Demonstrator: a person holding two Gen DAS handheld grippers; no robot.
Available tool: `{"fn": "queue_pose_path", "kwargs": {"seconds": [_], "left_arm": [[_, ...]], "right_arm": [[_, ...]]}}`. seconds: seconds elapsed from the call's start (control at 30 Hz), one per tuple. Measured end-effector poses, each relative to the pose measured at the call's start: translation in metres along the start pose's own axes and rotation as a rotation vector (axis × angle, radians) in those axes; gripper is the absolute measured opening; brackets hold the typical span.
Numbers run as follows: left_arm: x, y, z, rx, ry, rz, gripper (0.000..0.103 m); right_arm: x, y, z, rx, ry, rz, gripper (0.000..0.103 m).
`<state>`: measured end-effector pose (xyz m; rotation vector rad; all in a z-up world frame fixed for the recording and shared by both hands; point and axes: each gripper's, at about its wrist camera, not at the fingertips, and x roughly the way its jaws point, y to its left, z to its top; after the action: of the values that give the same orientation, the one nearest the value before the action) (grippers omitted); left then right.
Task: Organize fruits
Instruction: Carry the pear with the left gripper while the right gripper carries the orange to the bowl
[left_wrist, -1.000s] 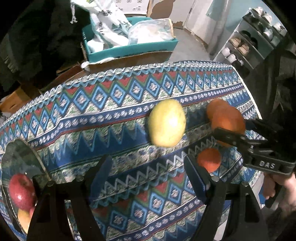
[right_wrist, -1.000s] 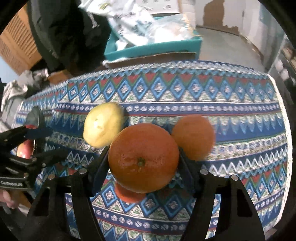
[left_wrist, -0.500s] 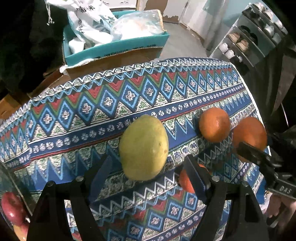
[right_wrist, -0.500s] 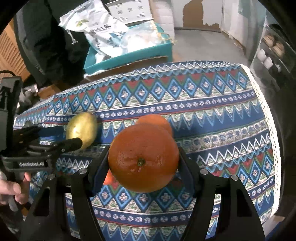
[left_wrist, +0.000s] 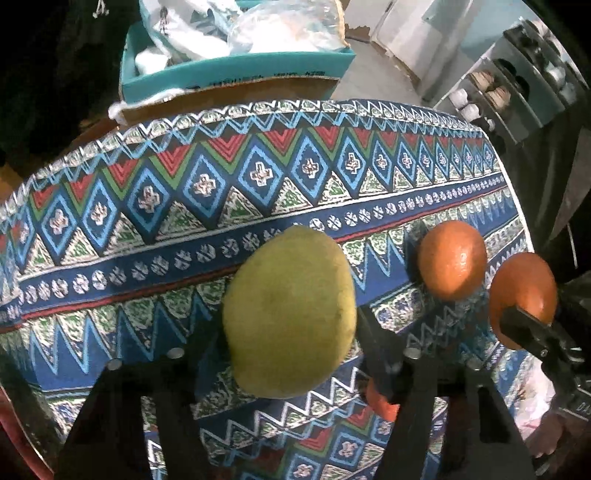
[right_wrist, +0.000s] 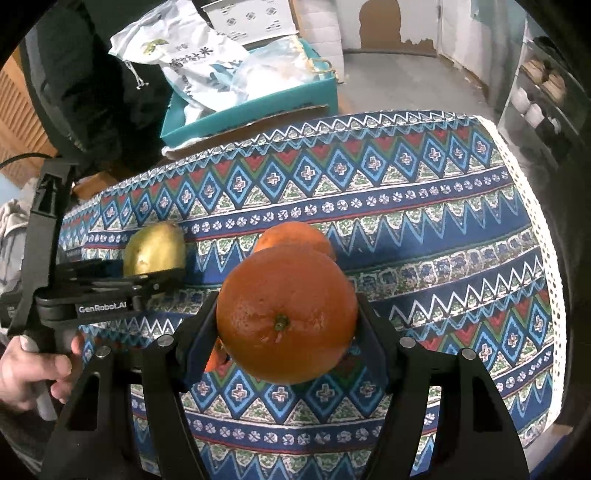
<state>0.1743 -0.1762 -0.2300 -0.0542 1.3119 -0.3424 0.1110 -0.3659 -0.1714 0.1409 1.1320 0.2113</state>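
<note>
My left gripper (left_wrist: 290, 332) is shut on a yellow-green mango (left_wrist: 290, 312), with both fingers against its sides on the patterned cloth. The same mango (right_wrist: 155, 253) shows in the right wrist view behind the left gripper (right_wrist: 155, 275). My right gripper (right_wrist: 286, 325) is shut on a large orange (right_wrist: 286, 314) and holds it above the cloth; this orange (left_wrist: 522, 299) shows at the far right of the left wrist view. A second orange (left_wrist: 452, 260) (right_wrist: 295, 236) lies on the cloth behind it. A third orange (left_wrist: 382, 404) (right_wrist: 216, 360) lies low, mostly hidden by fingers.
The table carries a blue, red and green patterned cloth (right_wrist: 424, 229), whose lace edge drops off at the right (right_wrist: 546, 258). A teal box (left_wrist: 236, 70) with bags stands behind the table. A shoe rack (left_wrist: 517, 85) stands at the far right.
My left gripper moved forward and closed its fingers onto the mango. My right gripper kept its hold on the large orange and drew back a little.
</note>
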Motion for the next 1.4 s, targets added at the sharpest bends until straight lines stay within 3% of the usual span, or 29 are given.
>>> {"fn": "queue_pose_path", "kwargs": {"seconds": [0.37,1.4], "left_arm": [[-0.013,0.012,-0.014,-0.013,-0.015,0.002,0.064],[-0.14,0.06,-0.058,-0.051,-0.179,0.039,0.064]], "right_arm": [[-0.002,0.009,0.001,-0.02,-0.013,-0.002,0.07],[-0.037,0.083,0.005,-0.162,-0.084,0.073,0.07]]}}
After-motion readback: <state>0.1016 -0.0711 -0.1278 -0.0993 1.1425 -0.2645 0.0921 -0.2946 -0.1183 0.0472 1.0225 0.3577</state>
